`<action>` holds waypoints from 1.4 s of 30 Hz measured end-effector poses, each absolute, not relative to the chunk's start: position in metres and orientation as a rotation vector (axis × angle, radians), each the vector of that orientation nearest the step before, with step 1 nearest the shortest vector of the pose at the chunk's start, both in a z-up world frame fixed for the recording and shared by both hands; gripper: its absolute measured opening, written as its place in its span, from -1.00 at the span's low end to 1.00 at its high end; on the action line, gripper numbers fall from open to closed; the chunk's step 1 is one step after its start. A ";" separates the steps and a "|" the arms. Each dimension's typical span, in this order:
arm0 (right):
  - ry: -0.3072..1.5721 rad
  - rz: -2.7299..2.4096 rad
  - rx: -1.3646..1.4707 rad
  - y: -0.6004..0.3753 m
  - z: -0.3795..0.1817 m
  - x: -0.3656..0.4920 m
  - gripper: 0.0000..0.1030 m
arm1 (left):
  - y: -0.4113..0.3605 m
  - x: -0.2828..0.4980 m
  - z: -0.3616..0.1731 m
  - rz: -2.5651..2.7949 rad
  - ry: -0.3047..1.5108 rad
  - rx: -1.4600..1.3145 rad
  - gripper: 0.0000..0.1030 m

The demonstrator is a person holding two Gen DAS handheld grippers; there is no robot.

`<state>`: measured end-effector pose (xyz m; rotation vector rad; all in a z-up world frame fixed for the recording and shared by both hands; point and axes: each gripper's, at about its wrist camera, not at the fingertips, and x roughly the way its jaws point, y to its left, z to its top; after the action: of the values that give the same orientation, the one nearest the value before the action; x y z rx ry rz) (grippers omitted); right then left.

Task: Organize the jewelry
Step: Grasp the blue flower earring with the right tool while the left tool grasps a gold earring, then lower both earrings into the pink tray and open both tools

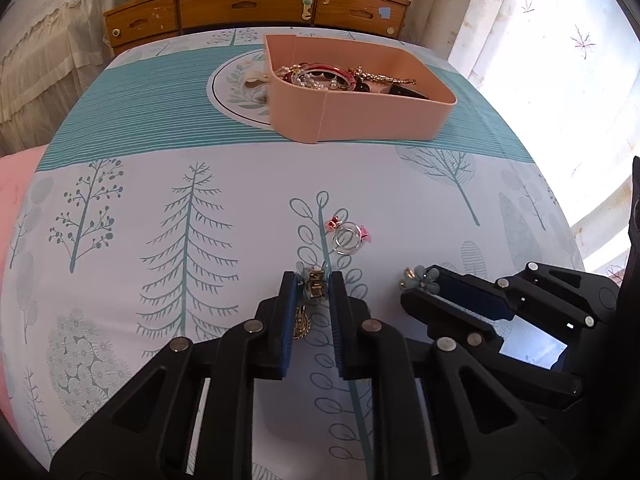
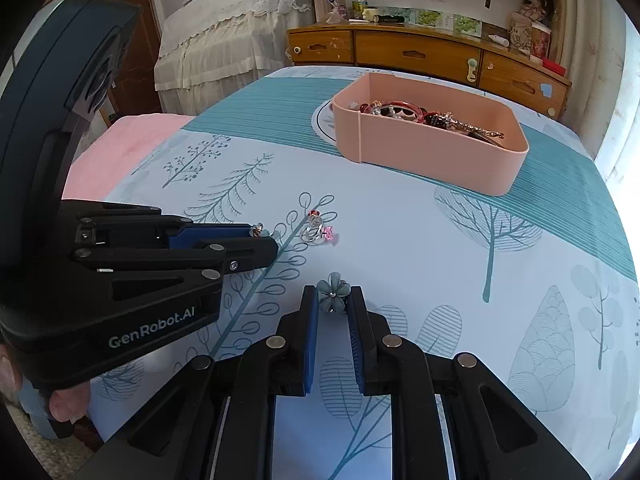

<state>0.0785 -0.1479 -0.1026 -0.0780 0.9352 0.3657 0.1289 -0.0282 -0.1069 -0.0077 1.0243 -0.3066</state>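
Note:
My left gripper (image 1: 313, 280) is shut on a blue flower earring (image 1: 314, 285) with a gold clip, just above the cloth; a gold round piece (image 1: 301, 325) hangs below it. My right gripper (image 2: 333, 295) is shut on a matching blue flower earring (image 2: 333, 291); it also shows in the left wrist view (image 1: 424, 280). Two silver rings with pink and red stones (image 1: 347, 236) lie on the cloth just beyond both grippers, also in the right wrist view (image 2: 318, 228). The pink tray (image 1: 360, 120) holds a red bangle, pearls and a gold chain at the far side.
A tree-print cloth (image 1: 200, 200) covers the table. A wooden drawer unit (image 1: 248, 8) stands behind the tray. A pink cushion (image 2: 120, 140) lies at the left edge. A curtain and bright window are on the right.

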 end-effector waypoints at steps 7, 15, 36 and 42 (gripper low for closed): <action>0.926 0.361 -0.076 -0.145 -0.097 0.078 -0.72 | -0.019 0.125 -0.095 -0.314 0.993 -0.043 -0.75; 0.879 0.356 -0.059 -0.145 -0.069 0.083 -0.71 | -0.012 0.131 -0.056 -0.334 0.913 -0.067 -0.75; 0.780 0.183 0.109 -0.190 0.027 0.227 -0.71 | -0.026 0.267 0.017 -0.306 0.749 -0.149 -0.74; 0.877 0.139 0.156 -0.194 -0.020 0.268 -0.71 | -0.039 0.299 -0.017 -0.298 0.811 -0.126 -0.74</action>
<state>0.2676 -0.1944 -0.0198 0.1565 0.8775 0.1393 0.2994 -0.0386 -0.0167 -0.1259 0.8107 -0.2977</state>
